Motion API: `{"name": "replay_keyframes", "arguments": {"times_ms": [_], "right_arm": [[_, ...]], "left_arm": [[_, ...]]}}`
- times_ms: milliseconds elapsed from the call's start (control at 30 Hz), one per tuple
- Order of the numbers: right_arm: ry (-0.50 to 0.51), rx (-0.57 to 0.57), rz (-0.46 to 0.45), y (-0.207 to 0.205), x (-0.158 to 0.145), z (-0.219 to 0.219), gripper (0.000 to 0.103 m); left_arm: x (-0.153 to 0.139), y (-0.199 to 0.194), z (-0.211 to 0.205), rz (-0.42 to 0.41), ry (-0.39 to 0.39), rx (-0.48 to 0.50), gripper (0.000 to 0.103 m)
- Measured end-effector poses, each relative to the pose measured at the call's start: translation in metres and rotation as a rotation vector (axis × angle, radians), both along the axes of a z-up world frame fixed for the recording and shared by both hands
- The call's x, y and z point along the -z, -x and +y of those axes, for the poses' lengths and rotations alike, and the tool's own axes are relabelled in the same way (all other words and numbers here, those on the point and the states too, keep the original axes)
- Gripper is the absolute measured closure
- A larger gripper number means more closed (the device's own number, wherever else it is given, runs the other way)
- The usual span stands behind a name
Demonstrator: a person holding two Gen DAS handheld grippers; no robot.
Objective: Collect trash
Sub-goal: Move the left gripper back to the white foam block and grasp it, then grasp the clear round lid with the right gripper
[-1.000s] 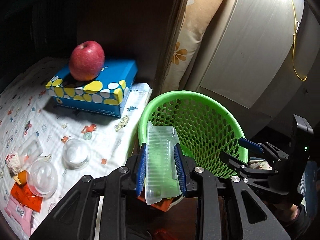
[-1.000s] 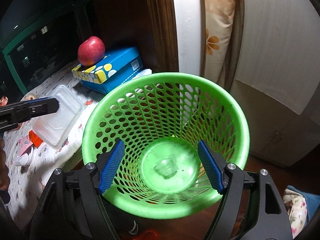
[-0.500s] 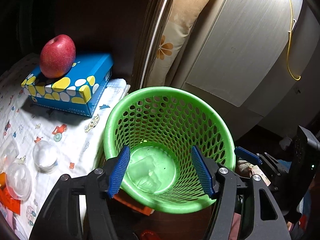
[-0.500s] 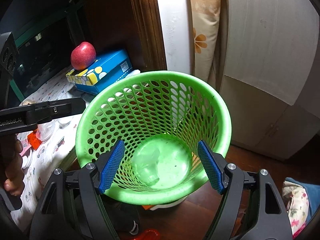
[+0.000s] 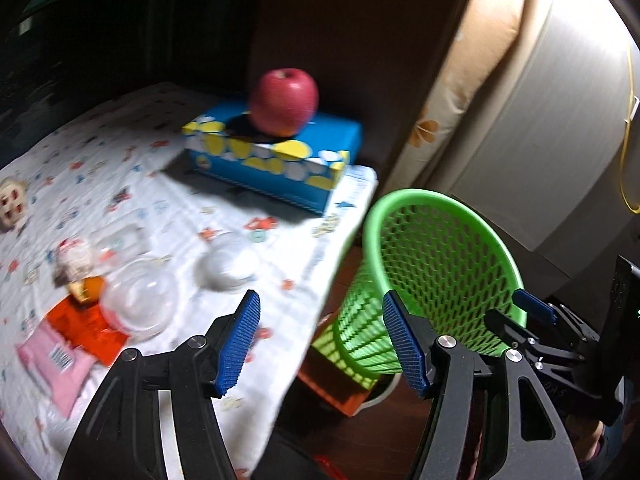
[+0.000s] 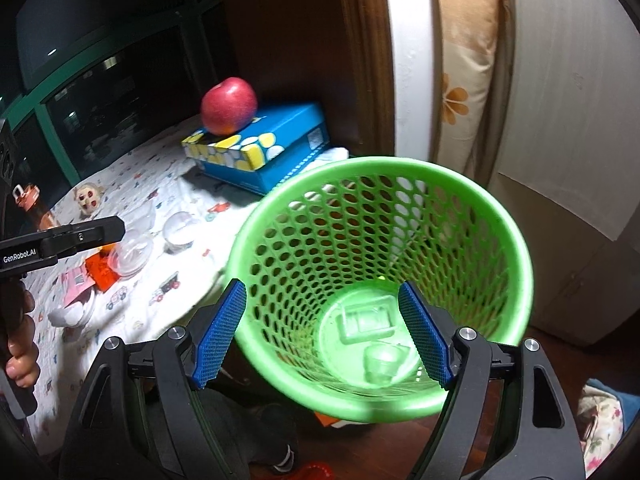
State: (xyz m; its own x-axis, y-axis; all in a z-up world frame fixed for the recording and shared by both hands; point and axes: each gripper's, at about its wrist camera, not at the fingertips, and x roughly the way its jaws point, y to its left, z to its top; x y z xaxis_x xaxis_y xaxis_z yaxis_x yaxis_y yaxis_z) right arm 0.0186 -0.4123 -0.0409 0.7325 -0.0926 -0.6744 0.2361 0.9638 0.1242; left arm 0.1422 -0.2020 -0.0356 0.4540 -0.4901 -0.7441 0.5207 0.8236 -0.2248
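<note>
While both claws gape empty, the clear tray lies in the basket.

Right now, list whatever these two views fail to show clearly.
- Left wrist view: the green basket shows only its side and rim, so its own wall hides what lies in it.
- Left wrist view: motion blur smears the clear domes and the wrappers; their print is unreadable.
- Right wrist view: the left tongs cover part of the orange wrapper.
- Right wrist view: the basket hides the floor beneath it.
</note>
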Motion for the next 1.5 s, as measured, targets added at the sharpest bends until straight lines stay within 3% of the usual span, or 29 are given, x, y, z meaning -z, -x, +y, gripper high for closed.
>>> {"name": "replay_keyframes", "arguments": {"times_ms": [133,667,900,1133,1200,1333,1500], "right_arm": [[-0.003,-0.053,-0.008,-0.013,-0.003,0.021,0.024],[-0.01,-0.23,0.001,-0.055,-0.001,0.095,0.024],[-0.004,-0.271,0.008,-0.061,0.0,0.114,0.023],[-0.009,-0.297,0.019,-0.065,0.002,0.127,0.023],[-0.009,-0.303,0.023,-0.067,0.003,0.13,0.023],[-0.012,-0.313,0.031,-0.071,0.005,0.133,0.023],[-0.027,-0.329,0.046,-0.079,0.01,0.137,0.023]], "left_arm": [[0.002,0.001,0.037,-0.011,-0.023,-0.087,0.041],[0.032,0.014,0.169,-0.024,-0.155,-0.378,0.019],[0.064,0.014,0.195,0.052,-0.176,-0.428,0.018],[0.08,0.007,0.197,0.065,-0.219,-0.451,0.019],[0.083,0.004,0.199,0.07,-0.218,-0.462,0.021],[0.087,0.001,0.201,0.083,-0.225,-0.457,0.037],[0.083,0.006,0.202,0.079,-0.219,-0.45,0.039]]}}
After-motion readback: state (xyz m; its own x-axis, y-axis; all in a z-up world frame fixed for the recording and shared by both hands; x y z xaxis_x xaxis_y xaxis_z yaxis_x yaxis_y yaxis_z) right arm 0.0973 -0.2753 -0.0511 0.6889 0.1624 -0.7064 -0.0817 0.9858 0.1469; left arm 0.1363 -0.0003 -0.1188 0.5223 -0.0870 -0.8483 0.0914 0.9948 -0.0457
